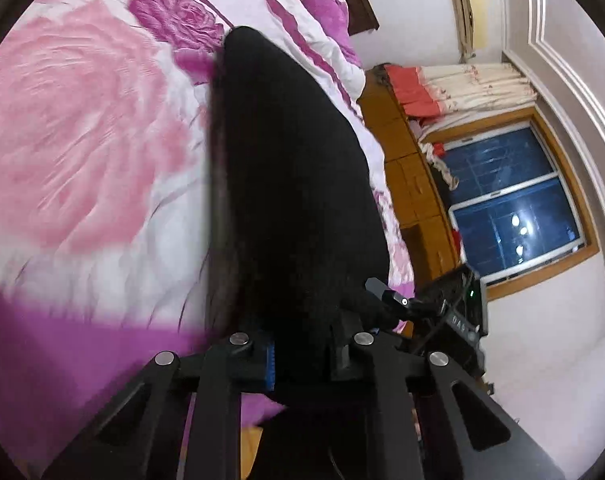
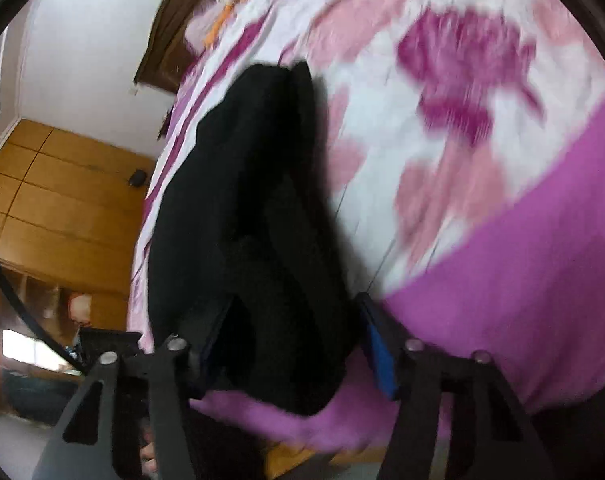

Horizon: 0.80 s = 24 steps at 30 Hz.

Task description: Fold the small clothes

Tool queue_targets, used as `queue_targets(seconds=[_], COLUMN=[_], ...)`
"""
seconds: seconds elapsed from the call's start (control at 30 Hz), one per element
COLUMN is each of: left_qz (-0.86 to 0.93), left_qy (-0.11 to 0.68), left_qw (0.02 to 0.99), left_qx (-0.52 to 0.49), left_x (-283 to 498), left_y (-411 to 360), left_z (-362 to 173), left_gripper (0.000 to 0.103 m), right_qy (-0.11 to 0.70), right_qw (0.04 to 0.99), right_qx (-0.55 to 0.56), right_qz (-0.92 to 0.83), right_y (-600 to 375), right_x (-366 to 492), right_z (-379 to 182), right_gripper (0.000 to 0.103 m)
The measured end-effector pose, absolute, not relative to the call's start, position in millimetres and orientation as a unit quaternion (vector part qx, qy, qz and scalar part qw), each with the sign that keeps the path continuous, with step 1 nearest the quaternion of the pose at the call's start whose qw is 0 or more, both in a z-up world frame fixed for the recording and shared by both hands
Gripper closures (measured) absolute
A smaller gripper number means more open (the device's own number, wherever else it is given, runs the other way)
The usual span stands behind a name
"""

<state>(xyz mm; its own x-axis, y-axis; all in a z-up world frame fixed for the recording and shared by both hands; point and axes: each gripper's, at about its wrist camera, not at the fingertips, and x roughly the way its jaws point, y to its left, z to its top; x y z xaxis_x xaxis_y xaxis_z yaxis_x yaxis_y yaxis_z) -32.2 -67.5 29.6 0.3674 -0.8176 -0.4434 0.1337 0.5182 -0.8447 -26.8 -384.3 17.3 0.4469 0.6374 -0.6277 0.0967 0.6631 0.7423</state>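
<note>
Left wrist view: a black garment (image 1: 294, 184) fills the middle of the frame, stretched out over a bedspread (image 1: 86, 128) printed with pink and magenta roses. The left gripper (image 1: 302, 356) is pinched nearly closed on the near end of the cloth, the fabric caught between its pads. Only this view takes in the night-dark window (image 1: 510, 204), the cream and red curtain (image 1: 462, 84) above it and the right gripper (image 1: 386, 300), seen from the side at the garment's edge.

Right wrist view: the same garment (image 2: 238, 208) lies in folds on the bedspread (image 2: 482, 168), its near end bunched between the fingers of the right gripper (image 2: 290, 352). The fingers stand about half apart; a blue pad (image 2: 380, 354) lies against the cloth on the right, but whether both sides press on it cannot be told — the frame is blurred. Only here appear the wooden wardrobe (image 2: 62, 200) and the dark headboard (image 2: 170, 52).
</note>
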Motion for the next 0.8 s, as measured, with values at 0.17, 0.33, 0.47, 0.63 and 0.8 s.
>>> queue_targets(seconds=[0.17, 0.33, 0.47, 0.63, 0.8], left_qz=[-0.263, -0.210, -0.232, -0.256, -0.266], left_qy=[0.483, 0.439, 0.366, 0.437, 0.465], left_qw=[0.771, 0.854, 0.891, 0.851, 0.797], left_qx=[-0.320, -0.185, -0.137, -0.142, -0.277], left_x=[-51.5, -73.9, -37.6, 93.2, 134.4], left_y=[-44.0, -46.2, -48.6, -57.4, -19.4], left_z=[26.9, 61.7, 108.5, 93.6, 33.9], left_gripper=[0.086, 0.078, 0.074, 0.038, 0.067], right_qy=[0.537, 0.495, 0.418, 0.438, 0.514], right_qw=[0.768, 0.833, 0.897, 0.866, 0.819], right_qx=[0.306, 0.241, 0.118, 0.058, 0.001], right_qz=[0.167, 0.056, 0.082, 0.233, 0.254], right_y=[-351.2, -370.7, -348.2, -275.1, -233.9], right_x=[-58.3, -54.6, 0.5, 110.6, 133.5], right_z=[19.0, 58.6, 119.1, 122.4, 67.5], right_gripper=[0.041, 0.040, 0.020, 0.021, 0.067])
